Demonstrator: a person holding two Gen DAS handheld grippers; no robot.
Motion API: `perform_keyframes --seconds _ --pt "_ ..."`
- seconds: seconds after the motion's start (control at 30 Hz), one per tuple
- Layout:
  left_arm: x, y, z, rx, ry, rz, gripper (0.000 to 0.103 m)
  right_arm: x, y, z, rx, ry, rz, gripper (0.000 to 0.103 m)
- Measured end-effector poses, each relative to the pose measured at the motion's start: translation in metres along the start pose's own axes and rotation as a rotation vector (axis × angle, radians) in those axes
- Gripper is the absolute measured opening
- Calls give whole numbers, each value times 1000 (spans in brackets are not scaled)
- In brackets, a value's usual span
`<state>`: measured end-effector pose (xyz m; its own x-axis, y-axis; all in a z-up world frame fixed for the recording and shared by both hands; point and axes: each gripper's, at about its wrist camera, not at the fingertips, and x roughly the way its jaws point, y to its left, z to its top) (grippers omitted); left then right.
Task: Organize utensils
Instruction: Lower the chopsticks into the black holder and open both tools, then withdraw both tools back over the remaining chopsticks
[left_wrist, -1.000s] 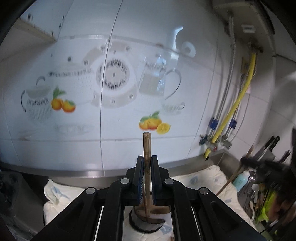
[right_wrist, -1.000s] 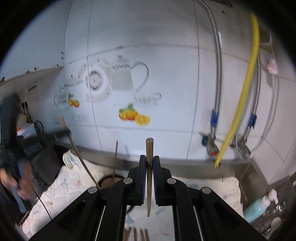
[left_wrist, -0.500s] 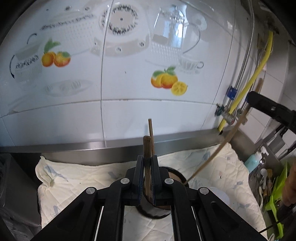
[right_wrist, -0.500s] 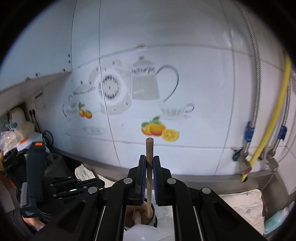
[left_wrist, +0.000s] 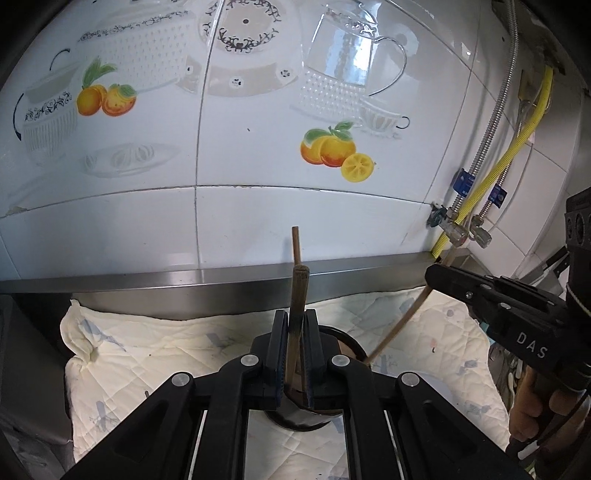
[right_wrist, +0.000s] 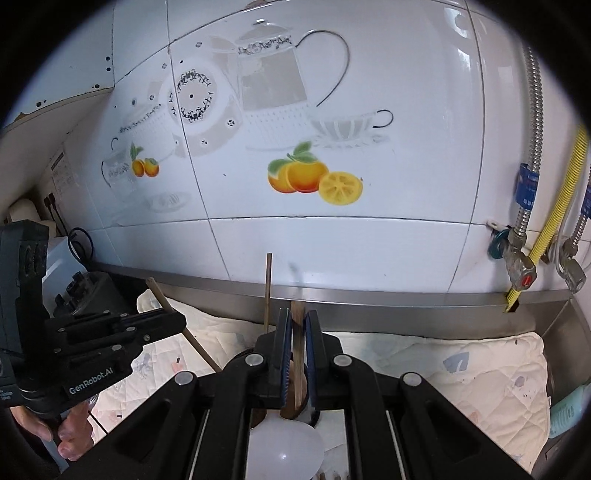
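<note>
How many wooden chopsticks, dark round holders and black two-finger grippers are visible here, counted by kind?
Wooden chopsticks: 3
Dark round holder: 1
Black two-finger grippers (left gripper, right gripper): 2
Total: 6

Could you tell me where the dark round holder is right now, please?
In the left wrist view the holder stands on the white quilted cloth at bottom centre, just behind the left gripper, below the steel ledge.

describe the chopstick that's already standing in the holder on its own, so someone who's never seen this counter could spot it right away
Find the white quilted cloth spread below the tiled wall with the orange pictures. On it stands a dark round holder. The thin chopstick rising near-upright from it, its top against the white tile, is the one; unlike the two other chopsticks, no jaws hold it.
</note>
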<state>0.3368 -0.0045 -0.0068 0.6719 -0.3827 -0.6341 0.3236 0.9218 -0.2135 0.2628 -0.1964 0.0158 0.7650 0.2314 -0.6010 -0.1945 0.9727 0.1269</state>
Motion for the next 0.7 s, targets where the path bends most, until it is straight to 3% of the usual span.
perform_keyframes --seconds 0.1,0.17,0.2,0.27,0.3,0.7 --pt "-3 -4 0 10 -3 1 10 -4 -1 0 8 -1 -4 23" --pt "-7 -6 1 11 -6 2 13 -9 -1 0 7 -16 -1 37" --pt "-9 -6 1 12 -8 0 15 -13 0 1 3 -24 0 37" --pt "-14 -8 0 15 -13 7 34 -20 2 1 -16 -37 -9 37" --pt "-18 -10 0 17 -22 10 39 -24 3 2 -26 -41 -11 37" --pt "-64 -25 -20 53 -29 62 40 -67 -9 -25 -30 -52 -28 37"
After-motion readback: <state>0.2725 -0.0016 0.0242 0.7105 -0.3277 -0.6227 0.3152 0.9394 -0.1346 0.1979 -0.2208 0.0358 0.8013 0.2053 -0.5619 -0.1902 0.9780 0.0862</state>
